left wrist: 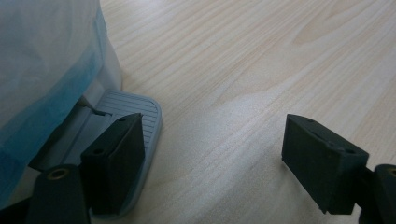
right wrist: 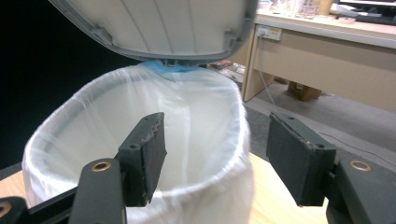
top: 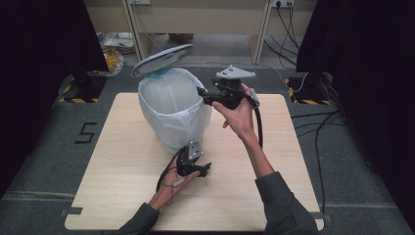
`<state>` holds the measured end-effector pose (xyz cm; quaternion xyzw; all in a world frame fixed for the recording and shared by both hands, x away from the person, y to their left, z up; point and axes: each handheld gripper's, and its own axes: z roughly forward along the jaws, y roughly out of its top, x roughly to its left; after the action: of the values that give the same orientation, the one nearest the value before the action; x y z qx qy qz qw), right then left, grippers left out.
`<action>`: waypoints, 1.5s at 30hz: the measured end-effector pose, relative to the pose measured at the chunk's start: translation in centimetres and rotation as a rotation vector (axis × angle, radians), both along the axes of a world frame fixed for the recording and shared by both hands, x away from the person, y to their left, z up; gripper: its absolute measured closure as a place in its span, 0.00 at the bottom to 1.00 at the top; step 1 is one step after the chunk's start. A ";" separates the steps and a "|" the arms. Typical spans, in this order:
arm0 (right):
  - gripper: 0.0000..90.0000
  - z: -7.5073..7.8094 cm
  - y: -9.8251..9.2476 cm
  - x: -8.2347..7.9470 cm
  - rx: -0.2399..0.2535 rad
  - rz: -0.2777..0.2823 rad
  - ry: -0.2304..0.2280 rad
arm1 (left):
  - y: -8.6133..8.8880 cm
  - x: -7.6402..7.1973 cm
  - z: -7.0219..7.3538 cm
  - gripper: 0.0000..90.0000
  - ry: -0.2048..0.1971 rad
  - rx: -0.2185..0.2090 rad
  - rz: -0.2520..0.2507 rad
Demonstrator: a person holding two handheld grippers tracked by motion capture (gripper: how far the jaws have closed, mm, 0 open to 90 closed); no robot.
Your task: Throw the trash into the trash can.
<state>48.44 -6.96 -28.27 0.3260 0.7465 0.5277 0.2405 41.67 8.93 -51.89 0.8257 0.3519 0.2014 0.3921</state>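
A pedal bin (top: 171, 110) lined with a white bag stands at the back middle of the wooden table (top: 122, 196), its grey lid (top: 161, 59) raised. My left gripper (top: 205, 169) sits low at the bin's front foot, open. In the left gripper view its jaws (left wrist: 215, 149) stand wide apart, and one of them lies on the ribbed grey pedal (left wrist: 123, 105). My right gripper (top: 201, 95) hovers at the bin's right rim and points into it. It is open (right wrist: 217, 149) with nothing between the jaws, above the bag's mouth (right wrist: 187, 121) and under the lid (right wrist: 159, 28).
Bare wood stretches right of the pedal (left wrist: 280, 70). Behind the table a pale desk (top: 195, 19) stands on grey floor, with clutter (top: 115, 49) at the back left. Cables (top: 318, 122) trail over the floor at the right. Black curtains close both sides.
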 end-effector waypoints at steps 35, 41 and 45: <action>0.38 -4.5 -9.4 -5.5 -0.004 -0.134 -0.019 | 0.0 0.0 0.0 0.23 -0.004 -0.001 0.000; 0.37 -5.8 -10.2 -6.3 -0.008 -0.151 -0.012 | -0.1 0.0 0.0 0.23 -0.004 -0.002 0.001; 0.36 -6.7 -10.7 -6.9 -0.023 -0.165 -0.012 | -0.1 0.0 0.0 0.23 -0.003 -0.003 0.001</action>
<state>41.54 -17.67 -35.01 0.3805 0.7215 0.4997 0.2916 41.65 8.87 -51.93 0.8246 0.3521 0.2024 0.3937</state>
